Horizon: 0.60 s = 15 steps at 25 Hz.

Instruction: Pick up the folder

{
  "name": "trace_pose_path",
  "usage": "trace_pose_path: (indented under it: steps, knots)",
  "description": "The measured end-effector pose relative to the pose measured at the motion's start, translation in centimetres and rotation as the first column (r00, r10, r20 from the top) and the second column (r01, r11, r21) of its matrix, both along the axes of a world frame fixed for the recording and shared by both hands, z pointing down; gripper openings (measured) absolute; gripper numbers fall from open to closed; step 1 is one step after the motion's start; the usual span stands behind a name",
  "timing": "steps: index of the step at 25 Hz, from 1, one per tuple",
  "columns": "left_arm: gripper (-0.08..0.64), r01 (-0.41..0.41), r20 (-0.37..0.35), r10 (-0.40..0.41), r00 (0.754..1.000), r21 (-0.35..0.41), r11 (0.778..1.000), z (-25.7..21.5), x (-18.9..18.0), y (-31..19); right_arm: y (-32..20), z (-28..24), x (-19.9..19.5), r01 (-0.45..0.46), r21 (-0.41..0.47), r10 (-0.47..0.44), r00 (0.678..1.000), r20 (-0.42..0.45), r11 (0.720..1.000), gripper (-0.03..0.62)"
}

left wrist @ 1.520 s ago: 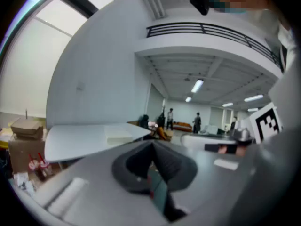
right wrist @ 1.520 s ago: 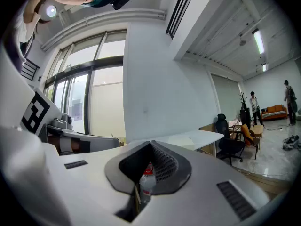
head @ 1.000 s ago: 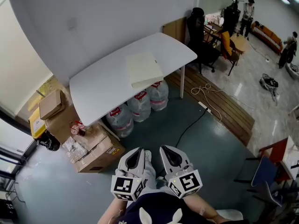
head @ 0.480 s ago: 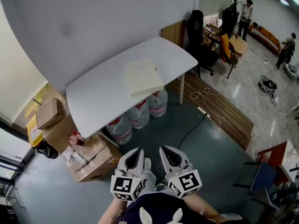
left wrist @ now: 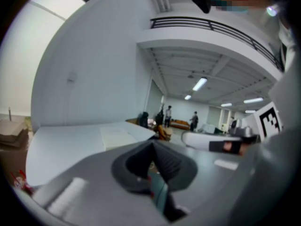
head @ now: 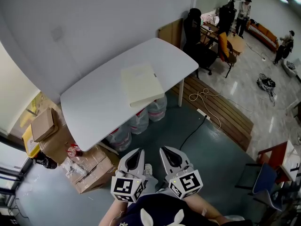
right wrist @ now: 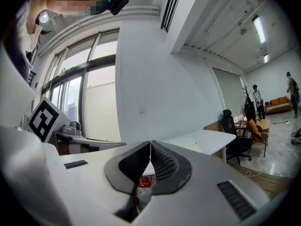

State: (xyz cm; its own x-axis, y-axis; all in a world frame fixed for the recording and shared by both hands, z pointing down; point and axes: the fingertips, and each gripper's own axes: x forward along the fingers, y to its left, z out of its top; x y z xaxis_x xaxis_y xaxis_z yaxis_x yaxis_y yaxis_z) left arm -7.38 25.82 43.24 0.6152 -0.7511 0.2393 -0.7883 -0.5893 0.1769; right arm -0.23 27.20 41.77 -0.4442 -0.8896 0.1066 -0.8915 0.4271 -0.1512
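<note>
A cream folder (head: 141,84) lies flat on the white table (head: 89,107), toward its right half. Both grippers are held side by side close to the person's body, well short of the table. In the head view my left gripper (head: 137,152) and my right gripper (head: 169,151) point toward the table, each shut with nothing between the jaws. The left gripper view shows its jaws (left wrist: 153,145) closed, with the folder (left wrist: 117,136) far ahead on the table (left wrist: 61,147). In the right gripper view the jaws (right wrist: 150,146) meet in front of the table (right wrist: 207,138).
Large water bottles (head: 139,120) stand under the table. Cardboard boxes (head: 94,166) are stacked on the floor at its left end. A black office chair (head: 197,36) stands past the right end. A cable (head: 203,100) lies on a wooden platform (head: 225,112). People stand far back.
In the head view the table and folder have drawn nearer and slid down and left. Both grippers stay shut, side by side.
</note>
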Motion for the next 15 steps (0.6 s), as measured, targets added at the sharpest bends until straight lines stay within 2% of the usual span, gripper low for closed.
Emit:
trace_pose_path:
  steps: [15]
  knots:
    - [0.004, -0.039, -0.029, 0.039, 0.999, -0.021, 0.999, 0.7, -3.3, -7.7, -7.5, 0.7, -4.3, -0.007, -0.025, 0.006, 0.999, -0.032, 1.000, 0.011]
